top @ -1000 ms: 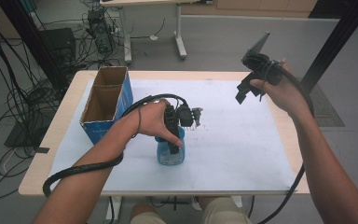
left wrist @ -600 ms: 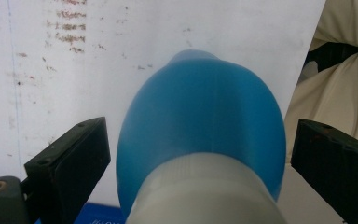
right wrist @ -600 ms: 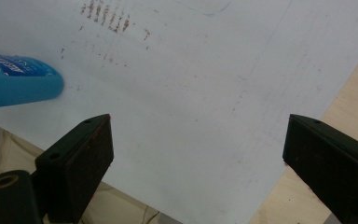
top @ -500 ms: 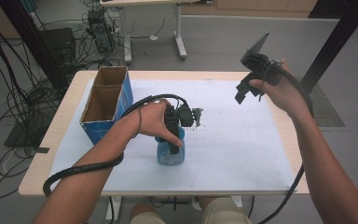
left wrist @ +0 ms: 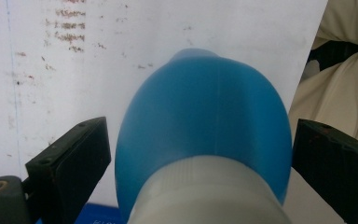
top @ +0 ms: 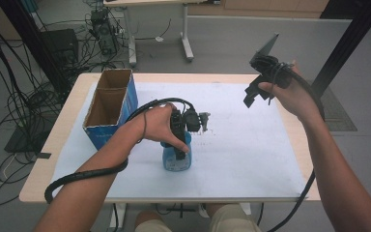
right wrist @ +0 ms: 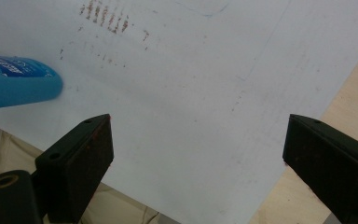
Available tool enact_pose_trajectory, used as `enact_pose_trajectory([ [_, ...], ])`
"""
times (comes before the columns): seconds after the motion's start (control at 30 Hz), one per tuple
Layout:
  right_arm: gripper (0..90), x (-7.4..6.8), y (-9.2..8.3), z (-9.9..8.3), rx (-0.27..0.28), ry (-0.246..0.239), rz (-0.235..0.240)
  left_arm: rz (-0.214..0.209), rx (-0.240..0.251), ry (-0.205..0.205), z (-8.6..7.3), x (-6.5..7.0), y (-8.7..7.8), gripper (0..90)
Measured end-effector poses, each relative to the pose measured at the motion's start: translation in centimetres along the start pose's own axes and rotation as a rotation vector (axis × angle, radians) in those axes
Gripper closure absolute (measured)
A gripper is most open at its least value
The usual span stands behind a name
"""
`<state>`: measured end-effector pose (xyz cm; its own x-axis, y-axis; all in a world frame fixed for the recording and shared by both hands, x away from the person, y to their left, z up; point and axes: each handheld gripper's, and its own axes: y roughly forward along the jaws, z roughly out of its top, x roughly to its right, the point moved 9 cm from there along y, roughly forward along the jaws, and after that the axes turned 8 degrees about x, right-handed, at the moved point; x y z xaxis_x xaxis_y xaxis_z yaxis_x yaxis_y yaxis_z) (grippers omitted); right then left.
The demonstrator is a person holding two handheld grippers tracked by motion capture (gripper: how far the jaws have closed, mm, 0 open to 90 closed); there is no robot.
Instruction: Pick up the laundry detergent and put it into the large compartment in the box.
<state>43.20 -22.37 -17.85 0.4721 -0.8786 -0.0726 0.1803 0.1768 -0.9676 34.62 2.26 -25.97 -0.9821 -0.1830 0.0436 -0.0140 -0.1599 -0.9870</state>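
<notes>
While upright, blue bottle (top: 176, 157) (long axis vertical) sits between left gripper (left wrist: 200, 154) jaws.

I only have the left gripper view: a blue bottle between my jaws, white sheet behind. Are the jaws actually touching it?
Observer: In that view the left gripper straddles the blue bottle with a sliver of gap at each jaw, so open, not clamped.
Operator: Is the bottle standing or lying?
Observer: The high view shows it upright on the white sheet, near the table's front edge.
Operator: Where's my other hand?
Observer: The right gripper hangs in the air over the table's far right corner, jaws wide apart, holding nothing.
Operator: Anything close by on the left?
Observer: An open cardboard box stands to the bottle's left, apart from it.
</notes>
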Motion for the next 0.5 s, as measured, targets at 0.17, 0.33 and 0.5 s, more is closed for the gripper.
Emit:
enact_pose_trajectory([
  [0.17,8.9,0.03,0.01,0.01,0.0,0.004,-0.001,-0.002,-0.002,0.0,0.05,-0.05,-0.05,5.4],
  [0.33,8.9,0.09,-0.01,-0.05,0.001,0.005,-0.002,0.001,0.004,0.003,0.11,-0.02,0.03,5.7],
  [0.5,8.9,0.2,0.03,-0.13,-0.001,0.003,-0.003,0.0,0.005,0.0,0.15,0.05,0.0,5.5],
])
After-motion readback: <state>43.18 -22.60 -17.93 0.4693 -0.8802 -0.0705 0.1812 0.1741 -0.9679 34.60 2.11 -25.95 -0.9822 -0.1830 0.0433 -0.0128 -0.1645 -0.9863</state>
